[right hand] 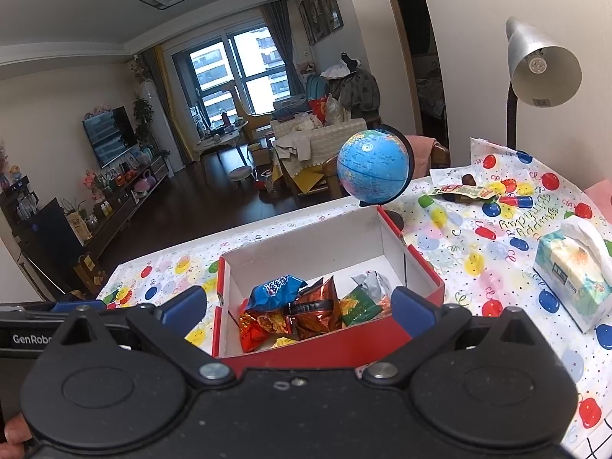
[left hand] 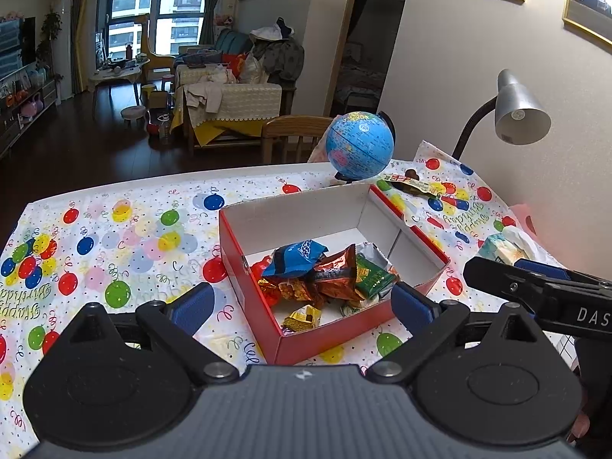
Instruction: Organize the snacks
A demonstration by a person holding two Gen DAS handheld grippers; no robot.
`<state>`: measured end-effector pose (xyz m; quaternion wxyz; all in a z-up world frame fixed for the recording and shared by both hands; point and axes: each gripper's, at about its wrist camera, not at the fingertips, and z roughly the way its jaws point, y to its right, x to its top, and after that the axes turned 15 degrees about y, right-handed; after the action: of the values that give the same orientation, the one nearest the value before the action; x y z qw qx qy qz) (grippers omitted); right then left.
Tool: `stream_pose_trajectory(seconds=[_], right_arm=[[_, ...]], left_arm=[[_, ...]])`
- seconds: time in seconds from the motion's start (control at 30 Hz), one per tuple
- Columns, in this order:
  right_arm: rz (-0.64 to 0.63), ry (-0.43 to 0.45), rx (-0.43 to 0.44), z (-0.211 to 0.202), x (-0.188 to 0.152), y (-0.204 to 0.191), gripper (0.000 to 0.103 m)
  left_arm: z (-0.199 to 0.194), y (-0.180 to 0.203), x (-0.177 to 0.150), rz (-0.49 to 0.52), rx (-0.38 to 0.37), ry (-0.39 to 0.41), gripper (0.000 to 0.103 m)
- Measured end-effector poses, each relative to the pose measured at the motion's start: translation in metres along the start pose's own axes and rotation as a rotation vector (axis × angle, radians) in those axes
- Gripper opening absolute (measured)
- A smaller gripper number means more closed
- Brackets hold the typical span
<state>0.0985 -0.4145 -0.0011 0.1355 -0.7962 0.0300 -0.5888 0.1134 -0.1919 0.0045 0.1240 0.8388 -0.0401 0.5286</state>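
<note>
Left of the red box [left hand: 267, 302]: bare balloon-print tablecloth [left hand: 114, 237], dark wood floor beyond, a window [left hand: 153, 4] far behind. Left gripper [left hand: 302, 308] low before the box, jaws spread wide, nothing between. Inside the box: snack packets [left hand: 325, 271] piled at the near end, blue one on top. Behind the box: a globe [left hand: 359, 145]. Right of the box: right gripper [right hand: 298, 308], jaws wide and empty; a loose wrapper [right hand: 461, 191] near the globe; a tissue pack [right hand: 573, 267]; a silver lamp [right hand: 543, 65].
</note>
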Motion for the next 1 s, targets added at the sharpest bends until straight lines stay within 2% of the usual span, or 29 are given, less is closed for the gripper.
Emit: stream_pose_trajectory(seconds=[1.0], right_arm=[[0.013, -0.008, -0.006, 0.0020, 0.0004, 0.0015, 0.103]], left_arm=[[0.0015, 0.0003, -0.0015, -0.002, -0.016, 0.002, 0.100]])
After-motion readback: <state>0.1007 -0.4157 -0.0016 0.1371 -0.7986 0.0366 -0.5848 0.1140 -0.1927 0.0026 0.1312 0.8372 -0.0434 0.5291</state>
